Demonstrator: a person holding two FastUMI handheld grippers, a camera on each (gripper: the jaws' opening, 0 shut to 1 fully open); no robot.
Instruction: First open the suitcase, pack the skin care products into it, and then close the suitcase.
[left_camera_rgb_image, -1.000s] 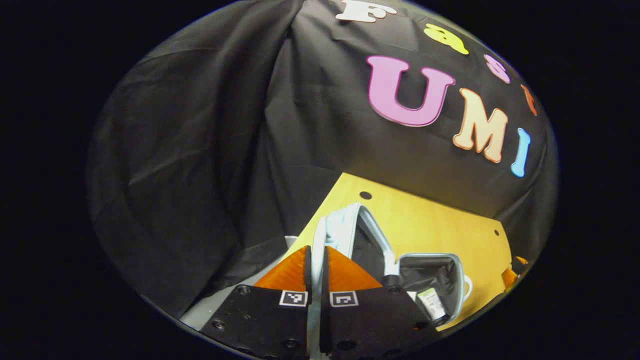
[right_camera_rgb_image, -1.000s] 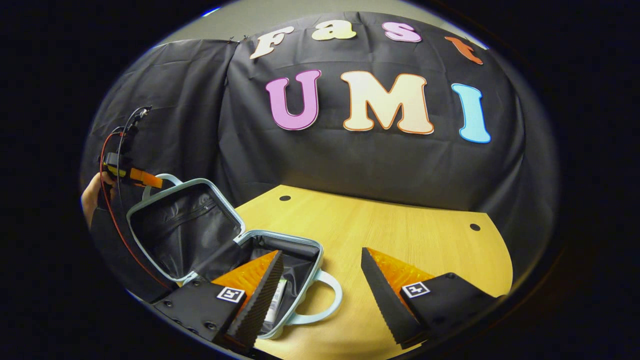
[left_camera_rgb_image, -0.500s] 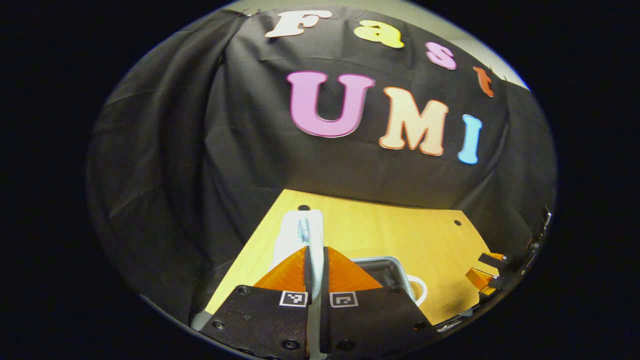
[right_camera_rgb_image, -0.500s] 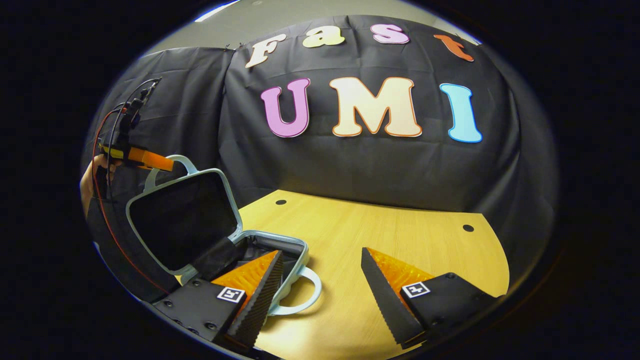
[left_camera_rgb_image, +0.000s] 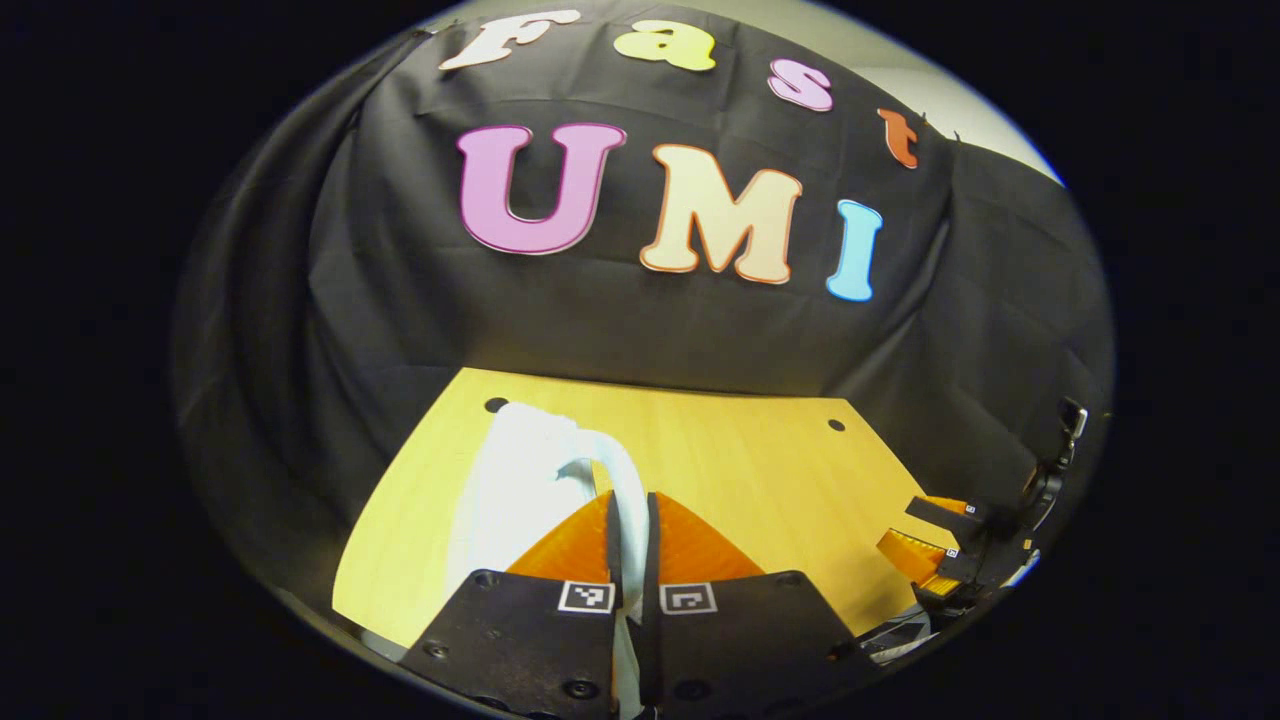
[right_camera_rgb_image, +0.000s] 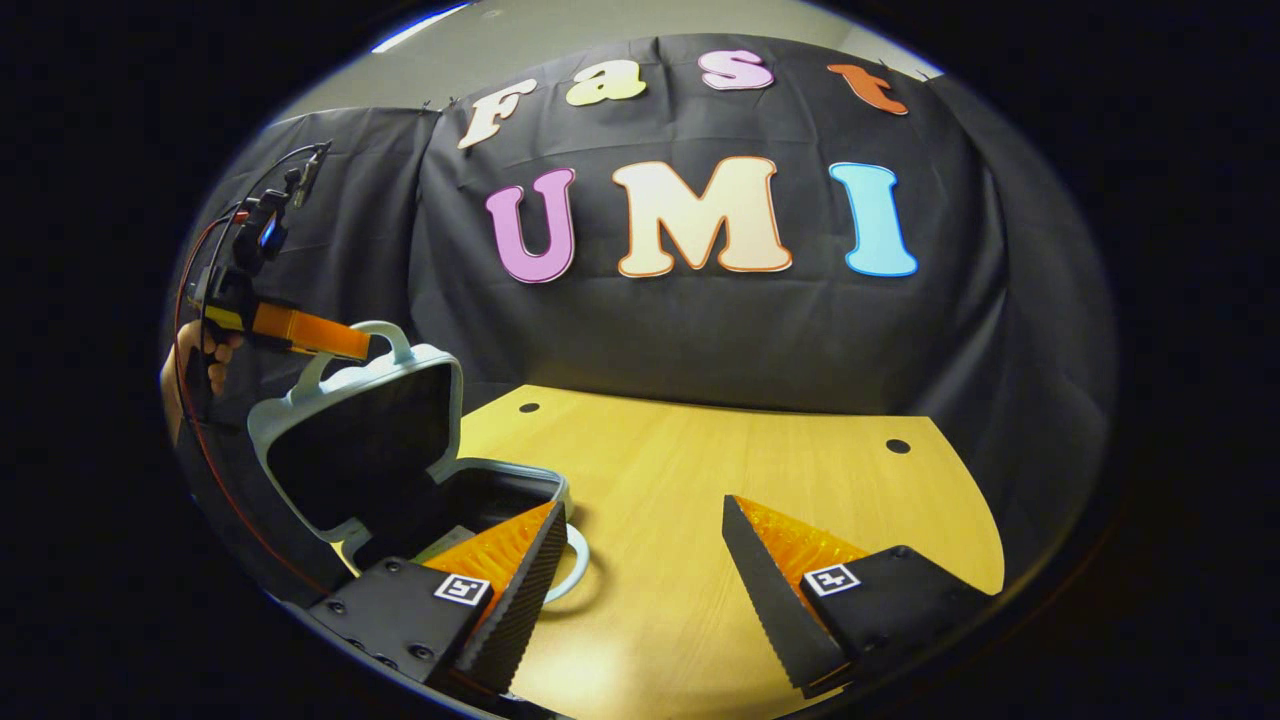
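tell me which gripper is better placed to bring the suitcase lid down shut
Left. The left gripper is clamped on the lid's handle, with the lid partly raised over the base. The right gripper hangs open over the table, holding nothing.

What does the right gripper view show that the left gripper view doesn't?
Right gripper view: the pale blue hard-shell suitcase from the side, its lid tilted half-open over the dark-lined base; a hand holding the left tongs; and the right tongs wide open above the yellow wooden table.
Left gripper view: the lid's pale outer shell close up, with the looped handle pinched between both fingers.
Shared: the table, the suitcase lid, both tongs, and the left tongs on the handle.
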